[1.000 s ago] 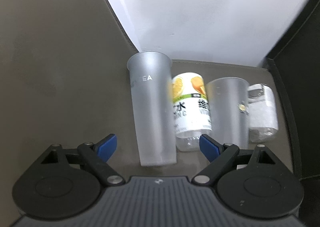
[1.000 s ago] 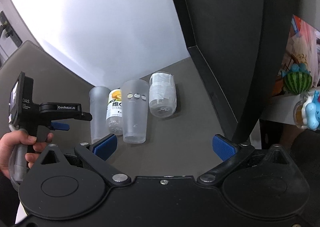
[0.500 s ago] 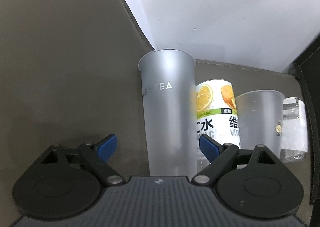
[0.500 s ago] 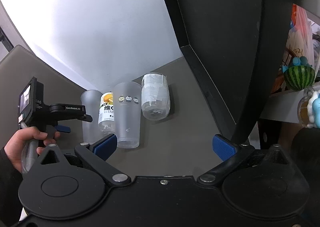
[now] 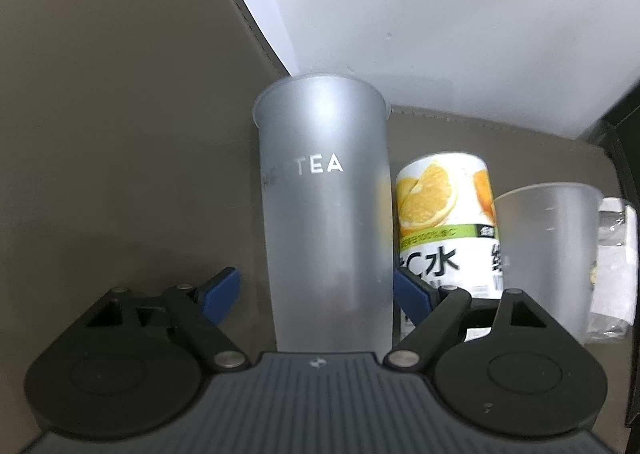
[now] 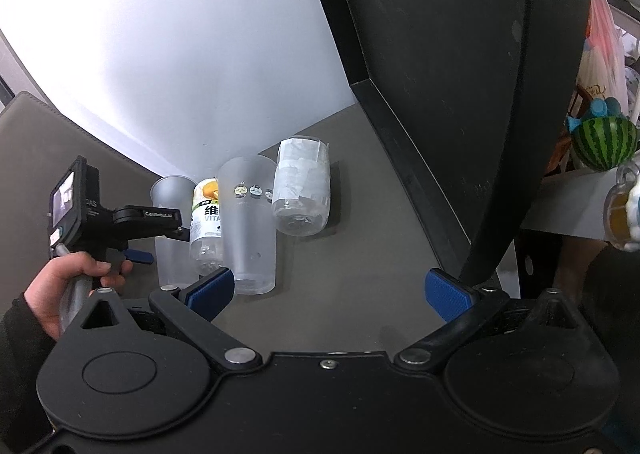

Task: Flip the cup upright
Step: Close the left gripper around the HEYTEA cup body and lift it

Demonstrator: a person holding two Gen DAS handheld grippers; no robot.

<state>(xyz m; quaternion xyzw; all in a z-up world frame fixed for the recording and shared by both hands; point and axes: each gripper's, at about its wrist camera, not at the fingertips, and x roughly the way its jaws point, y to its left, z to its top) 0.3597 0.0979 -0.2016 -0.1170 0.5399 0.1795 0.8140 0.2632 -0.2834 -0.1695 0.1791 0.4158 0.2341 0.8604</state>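
frosted tea cup (image 5: pixel 324 214) lying on its side at the tabletop's back edge, between my left gripper (image 5: pixel 316 292) fingers, which are spread wide.

i see it leftmost in a row with the orange bottle (image 5: pixel 444 230), a second frosted cup (image 6: pixel 250 230) and a clear bottle (image 6: pixel 302 186) on the grey-brown tabletop (image 6: pixel 352 254), white wall (image 6: pixel 180 46) behind. my right gripper (image 6: pixel 328 290) hangs open over bare tabletop. since a second ago my left has closed in; the cup fills more of its view.

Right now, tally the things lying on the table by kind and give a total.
Frosted cups: 2, the tall cup and the short cup.
Bottles: 2, the orange-label bottle and the clear bottle.
Total: 4
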